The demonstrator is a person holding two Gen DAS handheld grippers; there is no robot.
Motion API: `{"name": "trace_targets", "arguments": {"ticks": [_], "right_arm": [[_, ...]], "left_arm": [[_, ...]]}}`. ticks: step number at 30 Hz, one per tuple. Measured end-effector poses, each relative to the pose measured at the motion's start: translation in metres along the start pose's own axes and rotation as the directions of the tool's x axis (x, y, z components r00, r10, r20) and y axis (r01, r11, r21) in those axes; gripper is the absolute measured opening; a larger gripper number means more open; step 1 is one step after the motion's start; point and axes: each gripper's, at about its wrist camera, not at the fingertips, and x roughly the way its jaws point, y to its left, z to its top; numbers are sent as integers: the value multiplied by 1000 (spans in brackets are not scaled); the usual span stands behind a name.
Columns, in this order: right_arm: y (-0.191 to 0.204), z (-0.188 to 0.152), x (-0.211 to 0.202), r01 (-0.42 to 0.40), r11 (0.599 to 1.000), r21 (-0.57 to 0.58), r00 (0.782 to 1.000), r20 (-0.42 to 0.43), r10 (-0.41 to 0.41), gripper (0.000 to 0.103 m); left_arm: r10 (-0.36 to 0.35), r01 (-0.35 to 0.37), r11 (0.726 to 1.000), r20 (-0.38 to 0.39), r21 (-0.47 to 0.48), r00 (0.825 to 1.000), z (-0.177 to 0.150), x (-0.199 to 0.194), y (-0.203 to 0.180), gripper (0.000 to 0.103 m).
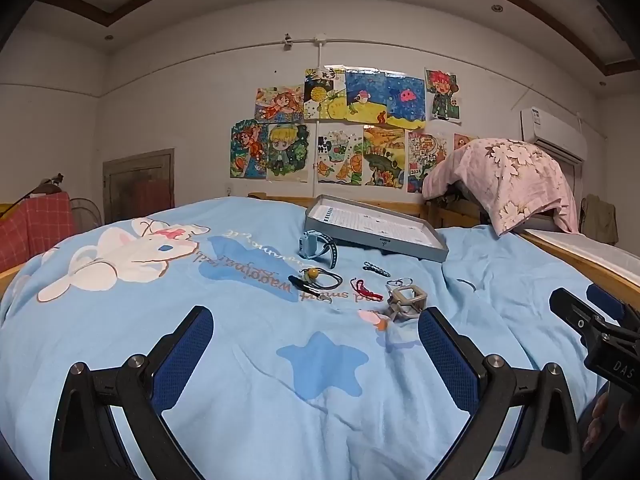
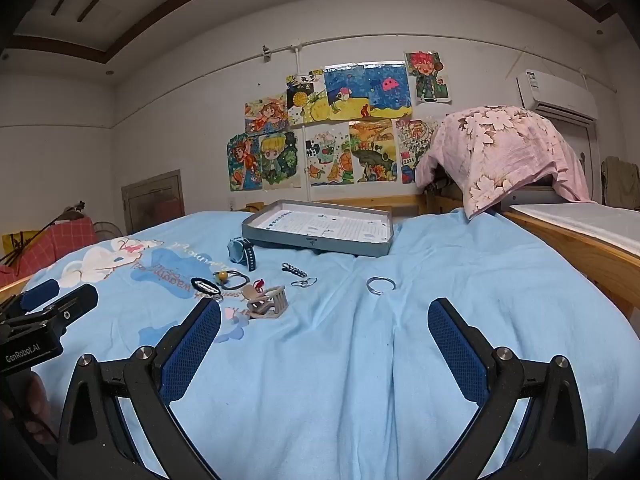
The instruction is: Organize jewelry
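Starting out, by the look of it: nothing sits in the gray tray [image 2: 316,240] yet, and both grippers hover low over the blue bedcover [image 2: 340,360]. Left gripper [image 1: 316,344] spread wide, holding nothing. Right gripper [image 2: 324,336] spread wide too, empty.

Lying in front of the tray, all on the bedcover: blue watch [image 2: 240,252] just beside the tray's near left corner; hair tie with a yellow bead [image 2: 230,277] a little nearer than the watch; dark beaded bracelet [image 2: 205,285] left of that hair tie; small dark chain [image 2: 293,269] in front of the tray's middle; linked thin rings [image 2: 304,282] just past the chain; red cord [image 2: 260,283] and beige hair claw [image 2: 268,302] nearest of all, touching or almost. Silver bangle [image 2: 380,284] alone, well apart from the rest, in front of the tray's right end.

Next move, probably: picking one piece and carrying it into the tray. Calls for coming down low and pinching gently, since thin rings and chains sink into soft cloth and slip. Hair claw looks easiest for the left gripper; bangle sits straight ahead of the right one.

Seen only from the right wrist: the silver bangle, plus the other tool at the left edge. Seen better from the left wrist: the red cord [image 1: 366,290] lying clear of the hair claw [image 1: 406,302].
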Motion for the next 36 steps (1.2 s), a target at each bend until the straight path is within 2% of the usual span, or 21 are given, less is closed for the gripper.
{"name": "trace_targets", "arguments": {"ticks": [36], "right_arm": [[-1, 1, 1, 11, 1000, -1, 1000, -7, -11, 102]], "left_arm": [[2, -2, 1000, -1, 10, 1000, -2, 1, -5, 103]]}}
